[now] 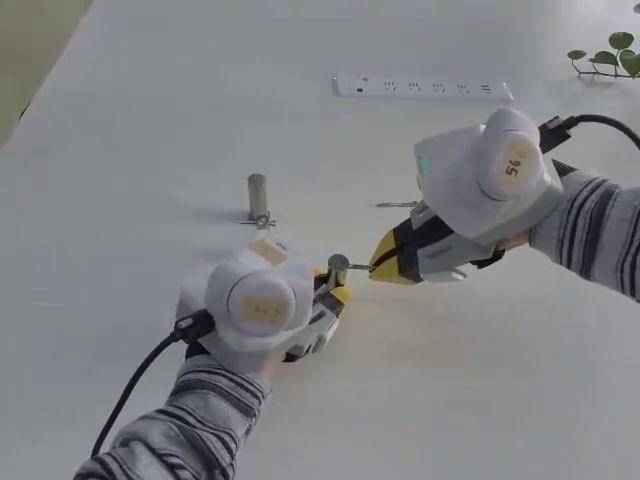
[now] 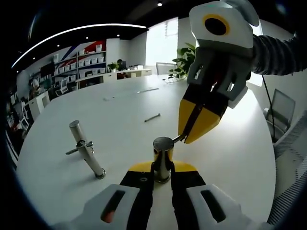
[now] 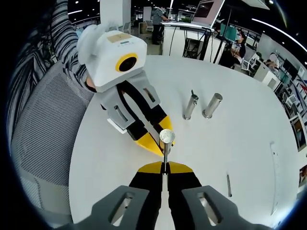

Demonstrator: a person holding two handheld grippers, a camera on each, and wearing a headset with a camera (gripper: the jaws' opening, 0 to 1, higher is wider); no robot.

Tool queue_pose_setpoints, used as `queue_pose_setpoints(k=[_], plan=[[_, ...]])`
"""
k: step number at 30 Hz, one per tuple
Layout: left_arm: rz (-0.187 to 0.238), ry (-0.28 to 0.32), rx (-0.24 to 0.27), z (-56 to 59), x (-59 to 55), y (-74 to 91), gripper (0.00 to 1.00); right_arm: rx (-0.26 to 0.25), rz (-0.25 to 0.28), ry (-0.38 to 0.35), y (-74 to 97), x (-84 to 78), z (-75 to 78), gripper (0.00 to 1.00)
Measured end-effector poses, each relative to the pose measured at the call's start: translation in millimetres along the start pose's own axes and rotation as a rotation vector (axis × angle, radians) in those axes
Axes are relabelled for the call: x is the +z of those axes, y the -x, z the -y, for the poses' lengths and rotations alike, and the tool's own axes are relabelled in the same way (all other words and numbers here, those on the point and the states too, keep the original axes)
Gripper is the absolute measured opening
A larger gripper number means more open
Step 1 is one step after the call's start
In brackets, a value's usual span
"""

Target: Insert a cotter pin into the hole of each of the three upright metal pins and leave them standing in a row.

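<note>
Standing by the white table (image 1: 130, 150), I see the left gripper (image 1: 335, 292) closed narrow around the shaft of a metal pin (image 1: 338, 266). It holds that pin upright, round head on top, near the middle of the table. The right gripper (image 1: 378, 268) reaches in from three o'clock, its yellow jaws pinched tight on a cotter pin (image 1: 358, 267). The cotter pin's free end meets the metal pin's side just under the head. Whether it sits in the hole I cannot tell.

In the head view a second metal pin (image 1: 258, 195) stands alone at ten o'clock of the held one, well apart. It has a fitted cotter pin (image 1: 258, 219) crossing it low down. In the right gripper view a third metal pin (image 3: 212, 105) stands just beside the second, up at one o'clock.

A loose cotter pin (image 1: 397, 204) lies flat at one o'clock of the held pin, close to the right gripper's body. Farther off at twelve o'clock lies a power strip (image 1: 422, 88), with a plant (image 1: 610, 55) at the far corner.
</note>
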State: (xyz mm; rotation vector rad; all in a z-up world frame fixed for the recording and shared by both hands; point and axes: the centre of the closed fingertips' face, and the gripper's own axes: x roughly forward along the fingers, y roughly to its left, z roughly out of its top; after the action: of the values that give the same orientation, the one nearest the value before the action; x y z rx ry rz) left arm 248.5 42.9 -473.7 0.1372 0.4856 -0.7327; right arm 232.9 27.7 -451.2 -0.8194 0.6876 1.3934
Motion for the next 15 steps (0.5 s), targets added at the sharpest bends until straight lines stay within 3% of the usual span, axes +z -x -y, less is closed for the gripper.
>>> queue_pose_setpoints(k=[12, 15], plan=[[0.003, -0.001, 0.006, -0.1, 0.4, -1.2, 0.10, -0.011, 0.003, 0.012, -3.7, 5.6, 0.0, 0.00], [0.005, 0.001, 0.006, 0.0, 0.5, -1.2, 0.10, -0.020, 0.035, 0.017, -3.4, 11.0, -0.5, 0.00]])
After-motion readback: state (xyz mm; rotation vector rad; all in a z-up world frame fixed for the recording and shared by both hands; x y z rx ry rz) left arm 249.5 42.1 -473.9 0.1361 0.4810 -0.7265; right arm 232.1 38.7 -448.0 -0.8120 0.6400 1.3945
